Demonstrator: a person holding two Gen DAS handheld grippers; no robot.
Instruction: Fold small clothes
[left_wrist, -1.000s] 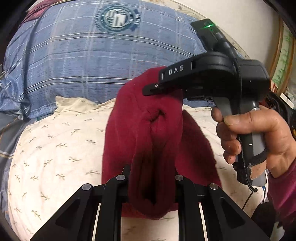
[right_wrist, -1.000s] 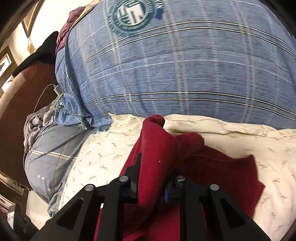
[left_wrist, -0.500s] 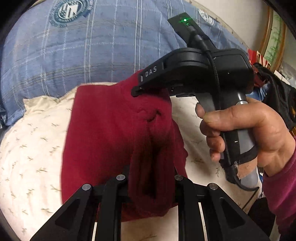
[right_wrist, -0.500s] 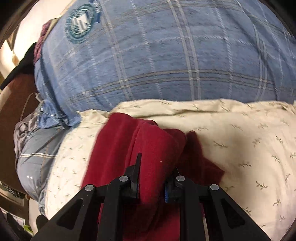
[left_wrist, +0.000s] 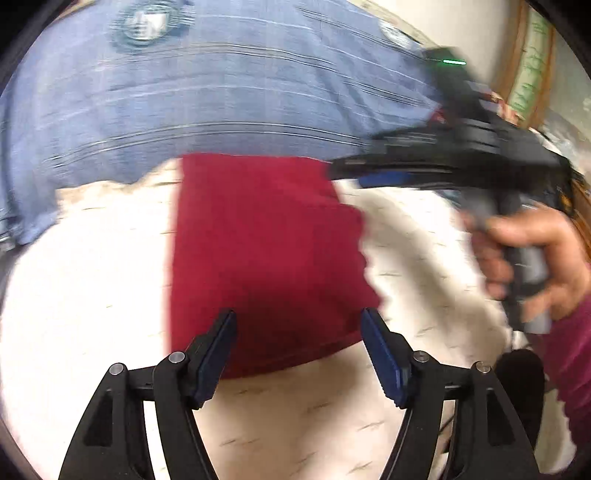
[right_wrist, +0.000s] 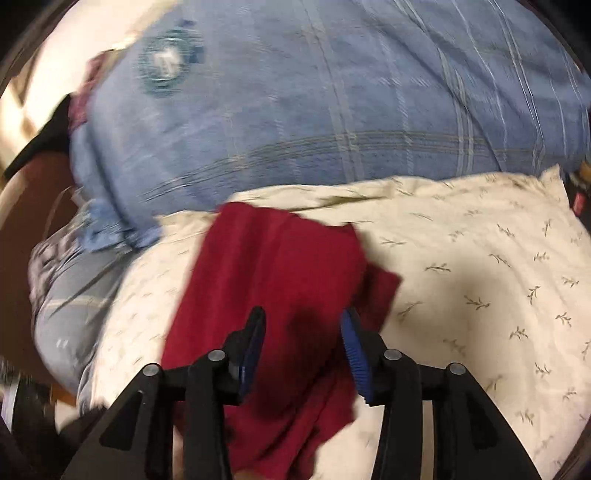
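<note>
A dark red cloth (left_wrist: 266, 251) lies folded flat on a cream pillow (left_wrist: 92, 295) with a small leaf print. My left gripper (left_wrist: 298, 332) is open and empty, its jaws spread just above the cloth's near edge. My right gripper (right_wrist: 303, 332) is open and empty too, hovering over the red cloth (right_wrist: 273, 295). In the left wrist view the right gripper (left_wrist: 343, 170) shows blurred at the cloth's far right corner, held by a hand (left_wrist: 532, 254).
A big blue plaid duvet (left_wrist: 221, 85) with a round badge is heaped behind the pillow (right_wrist: 480, 295). A grey-blue cover (right_wrist: 70, 295) and dark clothes lie at the left. A framed picture (left_wrist: 532, 62) hangs at the right.
Both grippers have let go of the red cloth and opened. The cloth, lifted and bunched before, has dropped flat on the pillow. Both views are blurred by motion.
</note>
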